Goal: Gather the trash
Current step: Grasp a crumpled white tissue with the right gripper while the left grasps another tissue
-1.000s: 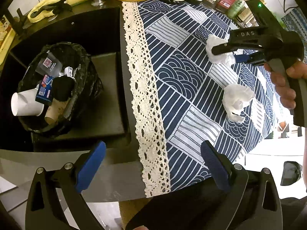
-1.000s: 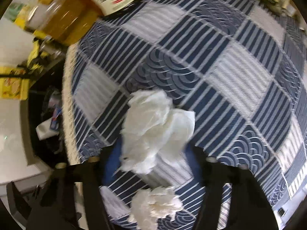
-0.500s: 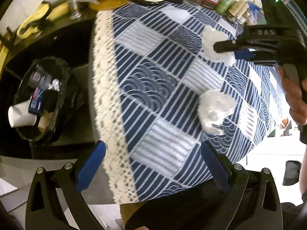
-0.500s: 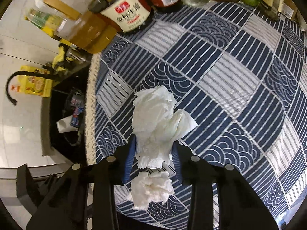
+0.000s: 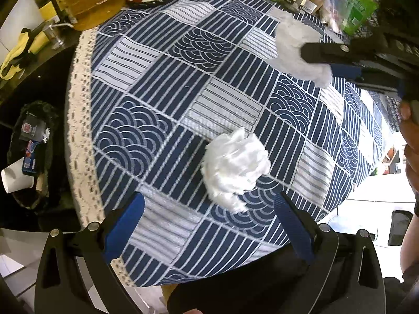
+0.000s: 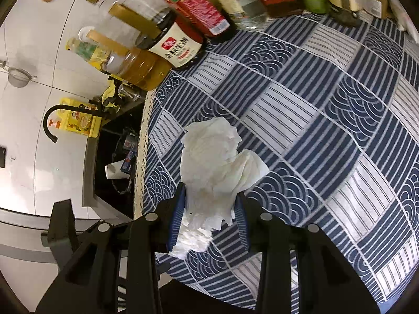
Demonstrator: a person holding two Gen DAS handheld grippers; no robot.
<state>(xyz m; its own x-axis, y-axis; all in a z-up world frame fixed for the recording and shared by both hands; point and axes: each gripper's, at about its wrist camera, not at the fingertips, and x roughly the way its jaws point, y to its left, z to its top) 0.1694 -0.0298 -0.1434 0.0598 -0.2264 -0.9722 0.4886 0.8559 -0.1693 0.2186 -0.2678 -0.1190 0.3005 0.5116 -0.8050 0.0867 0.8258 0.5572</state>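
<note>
- White crumpled paper tissue (image 6: pixel 217 172) has just been closed upon by the fingers of the right gripper (image 6: pixel 209 209); it is now pinched between the blue pads and is seen lifted clear of the blue patterned tablecloth (image 6: pixel 327 120) of the desk.
- A second crumpled white tissue ball (image 5: pixel 235 164), earlier at the right of the left wrist view, now lies at its centre, just ahead of the left gripper (image 5: pixel 209 225), whose fingers are spread wide and hold nothing.
- One piece is judged secured for carrying to the black-lined trash bin (image 5: pixel 31 151), at the left edge beside the desk; the other is not yet grasped.
- The left gripper is pointed steeply down; the right gripper (image 5: pixel 340 60) is held slanted in the upper right.
</note>
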